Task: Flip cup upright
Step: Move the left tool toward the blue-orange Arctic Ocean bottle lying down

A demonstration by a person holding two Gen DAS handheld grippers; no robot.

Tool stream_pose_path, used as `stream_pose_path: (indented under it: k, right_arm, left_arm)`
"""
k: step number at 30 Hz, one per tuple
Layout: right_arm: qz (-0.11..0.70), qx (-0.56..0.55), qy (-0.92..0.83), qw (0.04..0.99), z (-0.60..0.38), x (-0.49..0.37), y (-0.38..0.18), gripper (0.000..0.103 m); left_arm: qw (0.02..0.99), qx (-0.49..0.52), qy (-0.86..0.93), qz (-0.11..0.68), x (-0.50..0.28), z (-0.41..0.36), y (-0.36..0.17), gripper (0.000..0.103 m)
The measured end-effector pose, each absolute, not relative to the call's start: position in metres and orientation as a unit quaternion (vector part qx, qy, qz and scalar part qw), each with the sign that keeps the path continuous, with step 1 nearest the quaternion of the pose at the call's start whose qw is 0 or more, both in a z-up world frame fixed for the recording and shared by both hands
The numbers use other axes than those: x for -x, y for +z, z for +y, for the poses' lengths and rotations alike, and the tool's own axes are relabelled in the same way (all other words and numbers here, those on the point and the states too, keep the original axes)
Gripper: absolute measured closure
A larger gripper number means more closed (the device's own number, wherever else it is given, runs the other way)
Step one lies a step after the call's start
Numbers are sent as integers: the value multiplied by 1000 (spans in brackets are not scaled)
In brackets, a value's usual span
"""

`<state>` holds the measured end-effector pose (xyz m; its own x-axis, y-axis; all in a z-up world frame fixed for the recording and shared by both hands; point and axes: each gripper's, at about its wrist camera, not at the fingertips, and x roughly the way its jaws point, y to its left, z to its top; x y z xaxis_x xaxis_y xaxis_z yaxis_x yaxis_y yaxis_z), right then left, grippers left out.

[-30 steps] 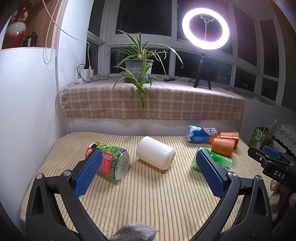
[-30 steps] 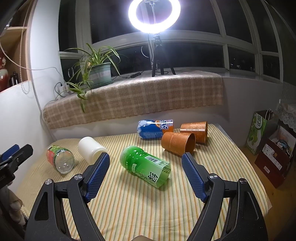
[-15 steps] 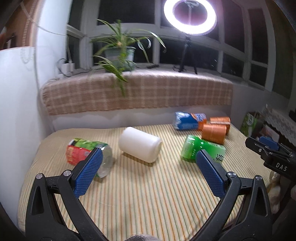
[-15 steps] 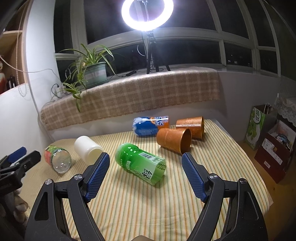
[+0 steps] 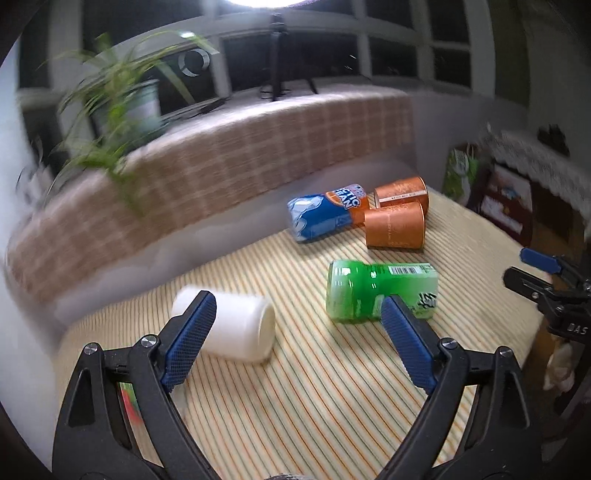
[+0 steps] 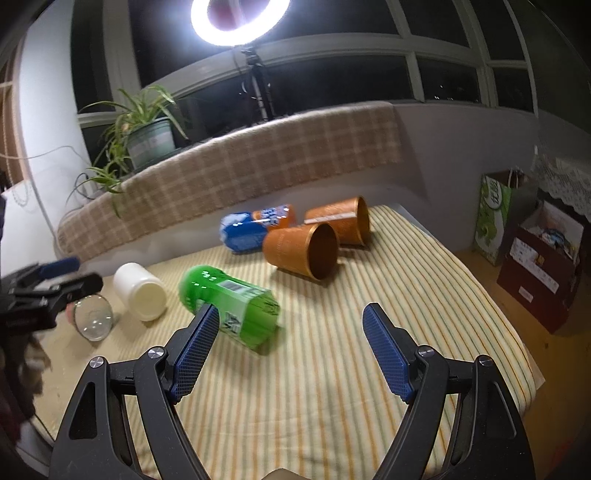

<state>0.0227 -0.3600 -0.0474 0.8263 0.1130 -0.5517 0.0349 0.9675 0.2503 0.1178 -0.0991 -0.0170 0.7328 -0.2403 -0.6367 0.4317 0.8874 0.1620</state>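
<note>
Both grippers hover above a bench covered in a striped cloth [image 6: 332, 369], each with its blue-padded fingers spread wide and grasping nothing. Seen from the right wrist, the right gripper [image 6: 291, 350] sits over bare cloth with a green bottle [image 6: 229, 302] lying on its side just beyond its left finger; the bottle's outline is smeared by motion blur. Farther back lie two orange cups, both tipped on their sides — the nearer cup [image 6: 301, 251] shows its open mouth toward the camera, and the farther cup [image 6: 338, 221] lies just behind it, the two close enough that I cannot tell whether they touch. A blue and orange can [image 6: 255, 227] lies on its side to the left of the cups, against the nearer one. At the left of that view are a white jar [image 6: 138, 291] on its side and a clear bottle [image 6: 92, 317], with the other gripper's dark frame in front of them. From the left wrist, the left gripper [image 5: 297, 338] hangs with the white jar [image 5: 240, 328] behind its left finger and the green bottle [image 5: 380, 291] behind its right finger — neither is between the pads. A potted plant [image 6: 147, 133] and a ring light [image 6: 240, 22] stand on the windowsill behind.
</note>
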Motion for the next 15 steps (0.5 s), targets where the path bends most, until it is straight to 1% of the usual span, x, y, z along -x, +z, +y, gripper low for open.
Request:
stream_pose_path:
  k: [2,4,5,10,15]
  right_arm:
    - [299,-134,17,945,-367,-23,-53,23]
    - [306,-140,17,942,-373,-23,-58,23]
    - [308,-142,18,940,-376,-23,-61,23]
    - [320,-152,21,935,-388,-17,-68,23]
    - [328,-162,29,930,-397,-8,-73,23]
  left_arm:
    - [910,-177,-193,322,-133,-110,-16,10]
    - [902,-201,-198,326,-150,-123,-15,16]
    - [897,-211,-203,331,-158,-130,-15,22]
    - [866,-259,-242,352,-193,-166,-20,22]
    - [820,-304,-284,394,-221,-206,-33,22]
